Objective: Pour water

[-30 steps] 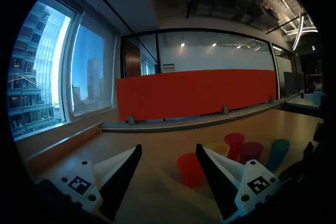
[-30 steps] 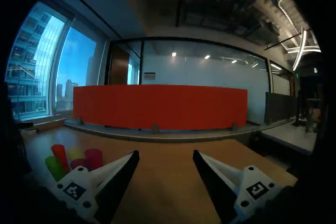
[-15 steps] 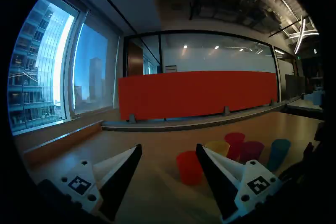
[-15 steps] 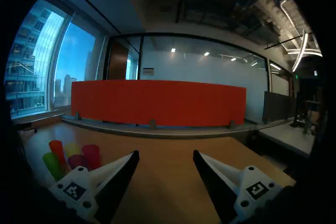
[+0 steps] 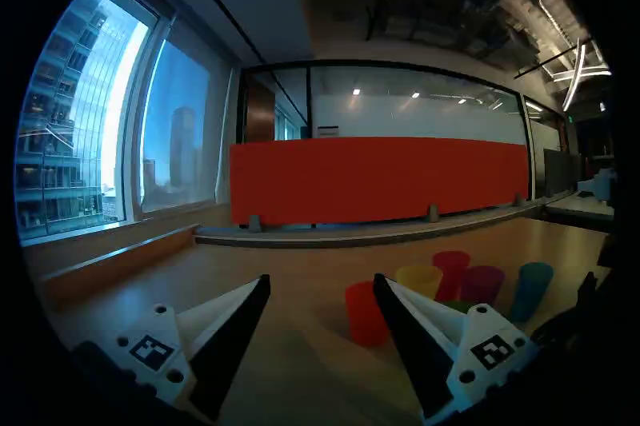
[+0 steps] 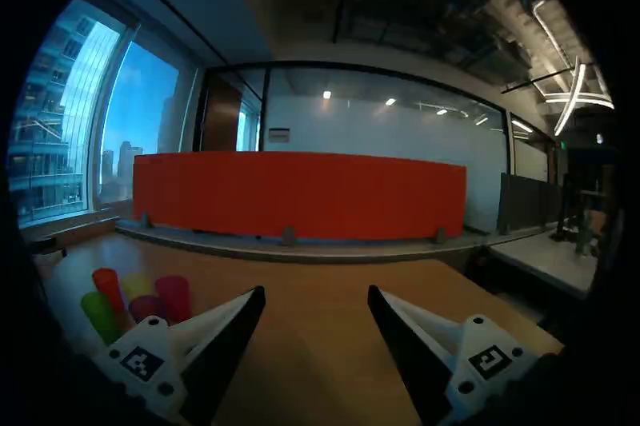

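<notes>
You are holding the left gripper [image 5: 320, 277] and right gripper [image 6: 314, 290] with jaws apart and empty, the upright cups [image 5: 362, 314] sitting nearer the left, just right of its jaws.

The tabletop [image 5: 304, 362] is being shown as smooth, light wood with a soft sheen, and the coloured cups [image 5: 418, 280] on it are being seen as smooth, faintly glossy plastic. The left gripper [image 5: 320, 277] and the right gripper [image 6: 315, 290] are being shown with matt white plastic shells and matt black inner faces on the fingers [image 5: 228, 338]. The orange partition [image 5: 376, 178] is being seen as flat and matt, and the window [image 5: 80, 146] as glossy glass.
</notes>
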Available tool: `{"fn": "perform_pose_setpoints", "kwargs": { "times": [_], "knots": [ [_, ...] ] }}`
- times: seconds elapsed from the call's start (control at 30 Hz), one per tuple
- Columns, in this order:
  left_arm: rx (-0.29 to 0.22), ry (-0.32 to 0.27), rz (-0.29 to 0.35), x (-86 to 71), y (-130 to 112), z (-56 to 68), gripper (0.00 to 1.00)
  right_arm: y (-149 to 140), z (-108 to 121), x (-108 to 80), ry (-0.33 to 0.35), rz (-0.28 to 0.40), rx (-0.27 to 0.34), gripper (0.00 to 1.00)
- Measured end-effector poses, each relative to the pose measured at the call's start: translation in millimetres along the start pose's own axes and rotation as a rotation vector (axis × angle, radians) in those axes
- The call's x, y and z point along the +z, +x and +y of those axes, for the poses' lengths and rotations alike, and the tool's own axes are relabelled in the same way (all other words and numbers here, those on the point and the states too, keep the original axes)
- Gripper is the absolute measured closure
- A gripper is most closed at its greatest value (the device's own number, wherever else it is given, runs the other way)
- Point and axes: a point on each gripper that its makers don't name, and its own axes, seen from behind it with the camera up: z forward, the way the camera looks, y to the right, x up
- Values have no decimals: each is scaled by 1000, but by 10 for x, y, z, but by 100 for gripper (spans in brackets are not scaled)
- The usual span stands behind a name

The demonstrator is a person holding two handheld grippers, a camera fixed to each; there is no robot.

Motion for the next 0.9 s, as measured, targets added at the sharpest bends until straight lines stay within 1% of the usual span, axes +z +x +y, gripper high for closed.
{"fn": "perform_pose_setpoints", "kwargs": {
  "times": [0.4, 0.77, 0.9],
  "knots": [
    [-7, 7, -2, -28, -74, -122, 4, 2, -58, 13, -2, 2, -9, 1],
    [-16, 8, -4, -42, -143, -171, 4, 39, -102, 11, 4, 6, -14, 1],
    [-18, 5, -7, -46, -169, -169, 4, 41, -98, 3, 1, 6, -14, 1]
  ]
}}
